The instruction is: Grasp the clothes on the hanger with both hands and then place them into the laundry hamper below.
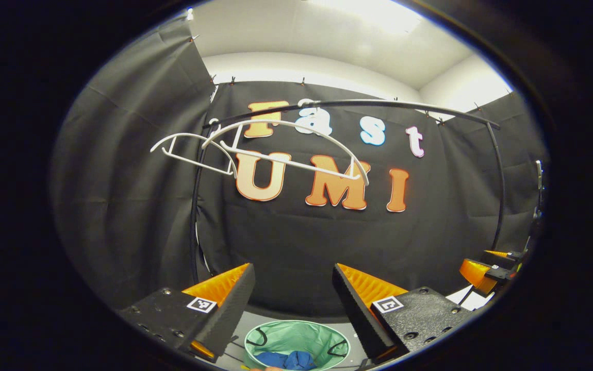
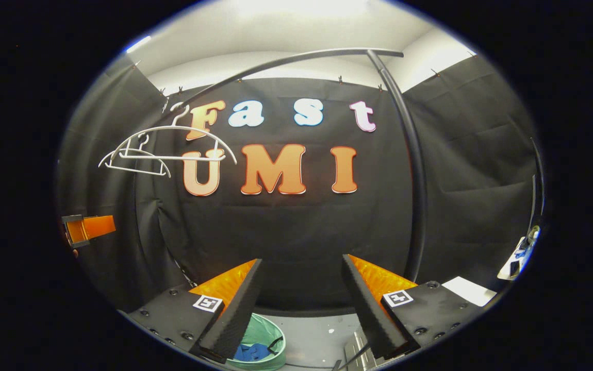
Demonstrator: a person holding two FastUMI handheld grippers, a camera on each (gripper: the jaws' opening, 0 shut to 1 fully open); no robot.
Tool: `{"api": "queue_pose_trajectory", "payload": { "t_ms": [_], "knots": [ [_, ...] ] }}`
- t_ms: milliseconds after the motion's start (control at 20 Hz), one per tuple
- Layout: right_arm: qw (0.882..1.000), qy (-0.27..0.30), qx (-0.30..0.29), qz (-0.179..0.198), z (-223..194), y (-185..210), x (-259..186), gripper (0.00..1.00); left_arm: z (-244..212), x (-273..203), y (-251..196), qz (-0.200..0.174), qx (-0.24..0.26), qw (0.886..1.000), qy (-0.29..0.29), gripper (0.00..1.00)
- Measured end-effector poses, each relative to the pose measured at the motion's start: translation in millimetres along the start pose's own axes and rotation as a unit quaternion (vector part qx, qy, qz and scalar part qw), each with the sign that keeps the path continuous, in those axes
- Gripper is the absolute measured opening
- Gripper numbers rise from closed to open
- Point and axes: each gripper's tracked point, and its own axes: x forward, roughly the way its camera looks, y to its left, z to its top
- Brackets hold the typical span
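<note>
And there the left gripper [image 1: 293, 288] was, fingers spread wide and holding nothing, pointed at the booth's back wall. Straight below it, at 6 o'clock in the left gripper view, the green laundry hamper [image 1: 276, 336] stood on the pale floor [image 1: 247, 322] with its mouth open, and the blue clothes [image 1: 289, 359] lay bunched inside at the bottom. Up at 11 o'clock two white hangers [image 1: 296, 149] hung bare from the black rail [image 1: 379, 104], the nearer one overlapping the farther one. Over at 4 o'clock, near the edge, the right gripper [image 1: 487, 268] showed small and partly cut off.

Over to the right gripper view: the right gripper [image 2: 301, 293] was just as wide apart and just as empty (nothing between the fingers but the dark cloth behind). The hamper [image 2: 268, 330] peeked out at 7 o'clock, partly hidden by the gripper's finger, the blue clothes [image 2: 250, 352] visible inside it. The hangers [image 2: 165, 149] sat at 10 o'clock on the rail [image 2: 286, 61], whose upright post [image 2: 417, 180] ran down at 3 o'clock. The left gripper [image 2: 87, 228] poked in at 9 o'clock, well apart from the hangers above it
</note>
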Motion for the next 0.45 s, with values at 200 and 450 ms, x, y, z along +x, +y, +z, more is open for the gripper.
{"api": "queue_pose_trajectory", "payload": {
  "t_ms": [200, 450],
  "knots": [
    [1.000, -0.002, 0.012, -0.007, 2.3, -7.5, -2.3, 0.89, 10.9, -6.8, 4.8, 0.010, 0.016, 1.000, -0.007, 0.92],
    [1.000, 0.009, 0.012, -0.009, -4.3, -8.9, -0.5, 0.89, 5.7, -8.6, 4.3, 0.010, 0.013, 1.000, -0.001, 0.92]
  ]
}}
